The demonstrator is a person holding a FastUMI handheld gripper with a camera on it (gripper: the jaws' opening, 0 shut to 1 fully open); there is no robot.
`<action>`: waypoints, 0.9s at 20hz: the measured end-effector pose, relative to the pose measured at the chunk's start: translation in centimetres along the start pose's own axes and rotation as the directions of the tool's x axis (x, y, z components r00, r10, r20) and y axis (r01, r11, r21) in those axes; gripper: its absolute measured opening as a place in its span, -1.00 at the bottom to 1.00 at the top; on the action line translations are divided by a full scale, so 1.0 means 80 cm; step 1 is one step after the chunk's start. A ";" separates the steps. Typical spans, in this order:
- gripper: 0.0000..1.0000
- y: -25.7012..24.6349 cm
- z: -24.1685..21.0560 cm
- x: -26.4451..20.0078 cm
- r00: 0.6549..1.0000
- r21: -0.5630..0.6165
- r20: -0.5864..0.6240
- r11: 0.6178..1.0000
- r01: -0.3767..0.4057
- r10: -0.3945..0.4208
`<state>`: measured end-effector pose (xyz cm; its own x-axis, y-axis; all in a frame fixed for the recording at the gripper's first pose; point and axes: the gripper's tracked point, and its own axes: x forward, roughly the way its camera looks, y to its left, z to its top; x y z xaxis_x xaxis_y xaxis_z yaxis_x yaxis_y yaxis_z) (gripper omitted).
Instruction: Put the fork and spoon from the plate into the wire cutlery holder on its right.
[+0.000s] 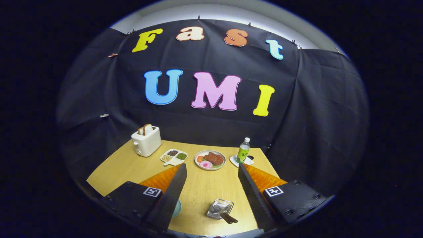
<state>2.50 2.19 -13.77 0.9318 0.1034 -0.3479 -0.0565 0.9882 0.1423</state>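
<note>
Gripper [211, 172] fingers spread wide apart, nothing between them, held above the pale wooden table [125, 168]. Silver wire cutlery holder [219, 209] lies low centre of frame between the fingers, dark utensil handles [228, 218] protruding. Teal plate rim [177, 208] peeks beside the left finger.

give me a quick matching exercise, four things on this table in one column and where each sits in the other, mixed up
Things:
1. white toaster with bread slices
2. green plastic bottle
3. round plate of meat and vegetables
4. silver wire cutlery holder

Places:
A. between the open fingers of the tool, close in
B. far corner of the wooden table, beside the three-part seed dish
C. on a white coaster
D. beyond the fingertips, between the seed dish and the bottle

Pairs: 1-B, 2-C, 3-D, 4-A
</note>
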 end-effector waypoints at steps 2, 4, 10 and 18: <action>0.94 0.001 0.004 -0.003 1.000 0.003 0.015 1.000 0.002 -0.002; 0.94 0.000 0.009 -0.004 1.000 0.011 0.026 1.000 0.003 -0.003; 0.94 -0.003 0.014 -0.003 0.999 0.023 0.036 1.000 0.003 -0.004; 0.94 -0.009 0.014 -0.004 0.999 0.001 0.035 1.000 0.012 -0.012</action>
<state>2.63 1.31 -12.75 0.9445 0.0875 -0.3166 -0.0450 0.9892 0.1392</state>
